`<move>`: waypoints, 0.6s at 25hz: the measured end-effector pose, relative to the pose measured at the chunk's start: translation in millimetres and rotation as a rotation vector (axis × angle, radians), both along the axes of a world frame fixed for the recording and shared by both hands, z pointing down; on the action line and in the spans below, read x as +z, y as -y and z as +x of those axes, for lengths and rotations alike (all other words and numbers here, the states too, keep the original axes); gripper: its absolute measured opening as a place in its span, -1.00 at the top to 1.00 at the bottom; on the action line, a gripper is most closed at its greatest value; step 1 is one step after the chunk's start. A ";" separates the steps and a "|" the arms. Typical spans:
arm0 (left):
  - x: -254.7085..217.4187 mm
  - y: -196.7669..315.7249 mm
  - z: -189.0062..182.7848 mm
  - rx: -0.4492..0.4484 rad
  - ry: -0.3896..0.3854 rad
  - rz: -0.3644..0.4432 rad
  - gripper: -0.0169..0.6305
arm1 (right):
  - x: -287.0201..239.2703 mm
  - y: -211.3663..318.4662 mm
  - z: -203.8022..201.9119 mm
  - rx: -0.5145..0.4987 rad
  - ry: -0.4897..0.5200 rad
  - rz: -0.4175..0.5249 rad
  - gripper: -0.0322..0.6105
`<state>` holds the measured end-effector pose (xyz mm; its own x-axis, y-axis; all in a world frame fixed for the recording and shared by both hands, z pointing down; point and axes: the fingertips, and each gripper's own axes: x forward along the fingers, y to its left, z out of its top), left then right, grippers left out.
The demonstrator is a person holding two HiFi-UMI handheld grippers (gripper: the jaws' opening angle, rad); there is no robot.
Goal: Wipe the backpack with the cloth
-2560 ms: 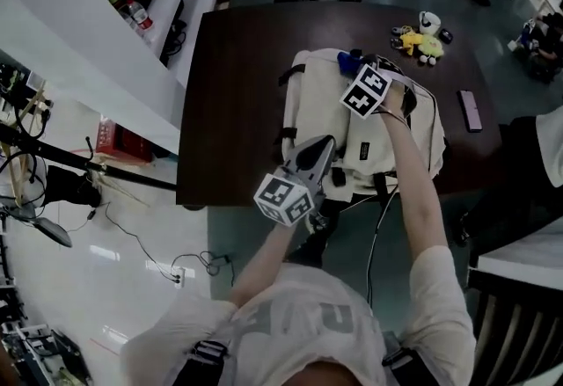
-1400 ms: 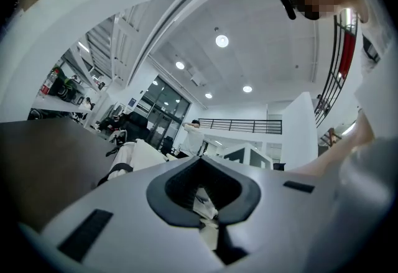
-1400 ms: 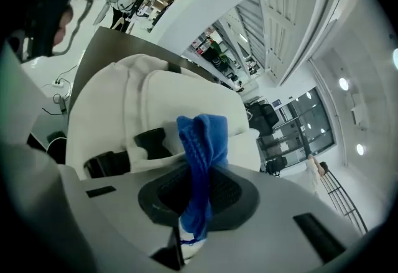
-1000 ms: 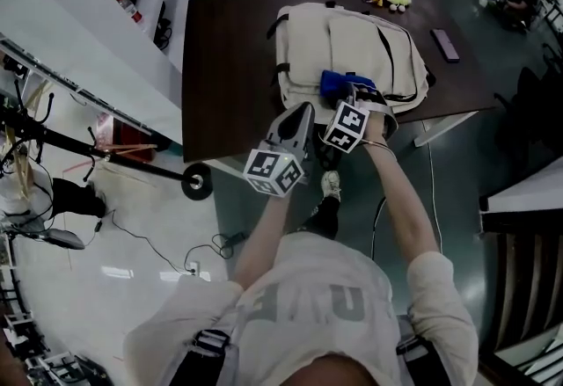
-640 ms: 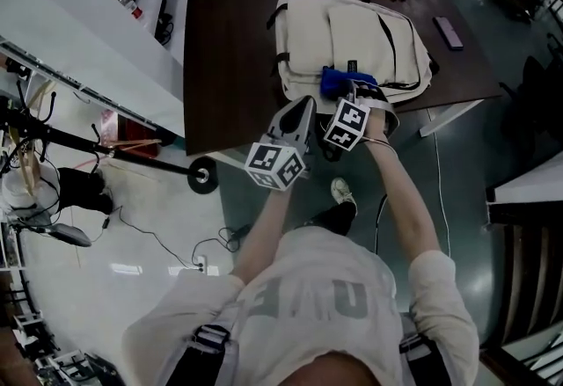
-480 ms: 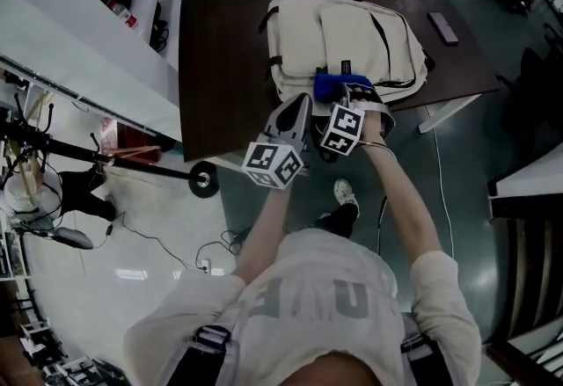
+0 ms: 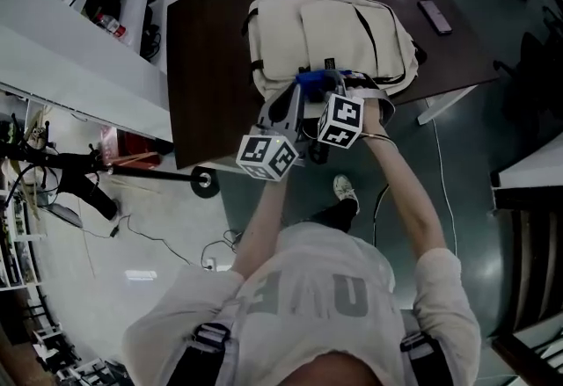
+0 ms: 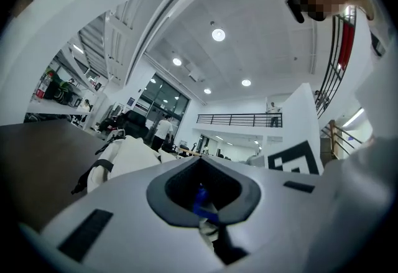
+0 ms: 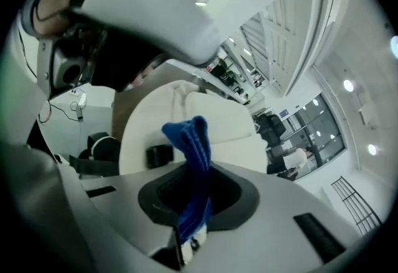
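Right gripper (image 7: 329,83): arm outstretched, jaws clamped on cloth (image 7: 312,76) at backpack's (image 7: 325,28) near edge. Left gripper (image 7: 294,97): just beside, jaws together. Desk (image 7: 207,50) beneath backpack.

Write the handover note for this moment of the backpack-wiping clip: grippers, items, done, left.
Right gripper: shut on the blue cloth, which sticks up past its jaws.
Left gripper: jaws together, a sliver of blue cloth between them.
Backpack: flat on the dark table, cloth at its near edge.
Done: cloth gripped, at the backpack.
Left: wipe across the backpack; wiped area cannot be told.
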<state>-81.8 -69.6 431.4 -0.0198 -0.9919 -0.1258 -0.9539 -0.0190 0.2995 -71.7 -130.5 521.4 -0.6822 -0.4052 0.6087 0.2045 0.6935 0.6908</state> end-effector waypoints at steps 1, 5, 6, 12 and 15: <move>-0.8 7.6 -0.3 -0.003 -0.005 0.001 0.94 | -14.9 15.9 -0.6 0.010 0.027 0.014 0.77; -3.1 41.3 2.6 -0.002 -0.018 0.005 0.94 | -76.6 90.5 -7.6 0.058 0.121 0.066 0.77; -2.7 51.0 4.5 -0.002 -0.024 0.007 0.94 | -88.8 109.6 -10.2 0.064 0.130 0.083 0.77; 17.1 111.9 6.1 -0.028 -0.074 -0.005 0.94 | -121.5 216.7 -45.9 0.083 0.103 0.137 0.77; 29.5 127.6 -10.6 -0.071 -0.125 -0.035 0.94 | -112.3 249.1 -70.9 0.091 0.067 0.115 0.77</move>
